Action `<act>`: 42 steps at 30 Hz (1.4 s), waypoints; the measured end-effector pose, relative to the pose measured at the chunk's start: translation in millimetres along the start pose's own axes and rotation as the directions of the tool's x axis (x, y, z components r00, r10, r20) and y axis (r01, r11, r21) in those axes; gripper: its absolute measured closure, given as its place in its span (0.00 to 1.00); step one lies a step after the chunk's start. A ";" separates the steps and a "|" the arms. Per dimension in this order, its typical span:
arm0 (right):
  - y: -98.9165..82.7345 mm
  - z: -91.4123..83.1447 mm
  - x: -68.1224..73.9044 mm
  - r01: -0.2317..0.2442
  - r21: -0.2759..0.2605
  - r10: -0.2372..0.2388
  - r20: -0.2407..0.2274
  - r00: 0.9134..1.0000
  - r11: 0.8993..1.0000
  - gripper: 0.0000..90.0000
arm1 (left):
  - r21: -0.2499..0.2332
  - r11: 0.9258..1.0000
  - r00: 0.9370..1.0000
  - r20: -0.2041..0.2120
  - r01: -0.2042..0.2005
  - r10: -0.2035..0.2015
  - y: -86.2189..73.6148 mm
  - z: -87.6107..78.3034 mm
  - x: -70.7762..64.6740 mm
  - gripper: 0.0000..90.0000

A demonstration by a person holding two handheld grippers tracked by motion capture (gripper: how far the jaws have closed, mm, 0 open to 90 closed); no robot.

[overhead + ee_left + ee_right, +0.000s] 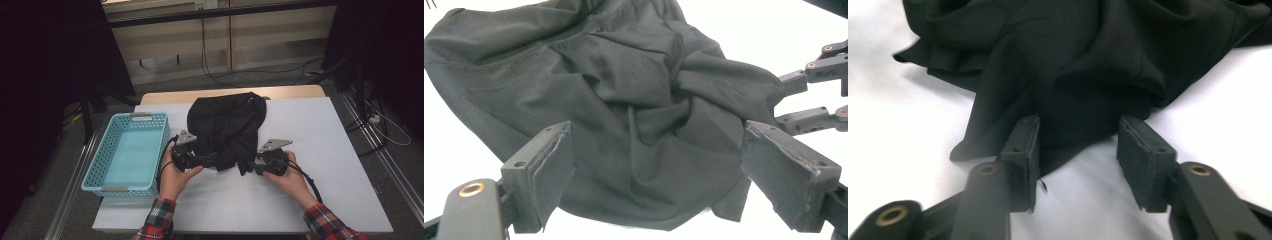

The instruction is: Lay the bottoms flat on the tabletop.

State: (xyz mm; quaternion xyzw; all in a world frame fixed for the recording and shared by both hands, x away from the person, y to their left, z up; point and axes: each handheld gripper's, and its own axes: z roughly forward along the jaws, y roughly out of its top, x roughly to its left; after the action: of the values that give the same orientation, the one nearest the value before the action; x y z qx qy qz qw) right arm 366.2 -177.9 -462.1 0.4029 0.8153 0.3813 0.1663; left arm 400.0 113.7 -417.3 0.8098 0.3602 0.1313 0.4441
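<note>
White tabletop [320,150] beneath, I see the limp, crumpled black cloth garment [227,122] just beside the turquoise plastic basket [107,172], soft and slippery, so my left gripper [651,165] and right gripper [1078,150], both gaping unclamped, should pinch its near hem.

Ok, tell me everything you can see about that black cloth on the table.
The black cloth is a thin, matte, garment-like fabric with stitched seams, lying crumpled in a rounded heap on the white table, right of the blue basket. Its near edge lies between the open jaws of the left tool and right tool.
</note>
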 end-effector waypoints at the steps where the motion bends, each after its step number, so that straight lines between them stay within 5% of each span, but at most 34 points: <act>1: 0.0 0.0 0.0 0.000 0.000 0.000 0.000 1.000 1.000 0.68 | 0.000 1.000 1.000 0.000 0.000 0.000 0.0 0.0 0.0 0.16; 2: 0.0 0.6 0.4 -0.012 -0.004 0.012 0.001 1.000 1.000 0.73 | 0.004 1.000 1.000 0.002 -0.001 0.001 -0.8 0.3 -0.6 0.16; 3: 0.4 0.9 0.3 -0.012 -0.007 0.012 -0.019 1.000 1.000 0.91 | 0.008 1.000 1.000 0.001 -0.004 0.004 -1.5 0.3 -0.9 0.16; 4: 0.1 0.9 -0.8 -0.026 -0.009 0.025 -0.058 0.998 1.000 0.98 | 0.007 1.000 1.000 0.003 -0.003 0.003 -2.0 0.3 -1.5 0.16; 11: -1.4 -6.8 -4.4 -0.052 -0.019 0.051 -0.044 0.998 0.998 1.00 | -0.005 1.000 1.000 0.007 -0.015 0.015 -2.3 -3.8 -3.0 0.16; 16: -7.1 -44.9 -17.0 -0.080 -0.079 0.078 -0.037 0.996 0.994 1.00 | -0.004 1.000 1.000 0.014 -0.015 0.015 -4.3 -4.9 -3.8 0.17; 22: -15.2 -68.6 -27.3 -0.110 -0.118 0.109 -0.021 0.994 0.987 1.00 | 0.007 0.999 0.998 0.043 -0.037 0.037 -5.2 -1.5 -12.7 0.19; 26: -17.7 -83.8 -29.6 -0.082 -0.132 0.084 0.011 0.996 0.988 1.00 | 0.010 0.999 0.997 0.062 -0.038 0.038 -5.9 2.9 -14.7 0.21; 32: -30.4 -91.0 -45.1 -0.135 -0.135 0.141 0.036 0.989 0.982 1.00 | 0.030 0.999 0.995 0.101 -0.025 0.022 -7.8 12.4 -20.4 0.30; 36: -33.9 -95.1 -52.1 -0.147 -0.139 0.157 0.069 0.985 0.979 1.00 | 0.039 0.997 0.993 0.101 -0.064 0.060 -9.0 20.4 -27.2 0.30; 42: -35.8 -101.9 -52.7 -0.115 -0.130 0.128 0.096 0.987 0.985 1.00 | 0.047 0.996 0.992 0.107 -0.073 0.067 -10.7 31.9 -31.1 0.35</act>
State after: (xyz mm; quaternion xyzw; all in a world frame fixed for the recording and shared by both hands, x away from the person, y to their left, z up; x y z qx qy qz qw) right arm 321.0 -282.7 -424.4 0.4600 0.7541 0.4191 0.2099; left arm 390.0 75.7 -440.8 0.8387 0.3109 0.0946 0.4370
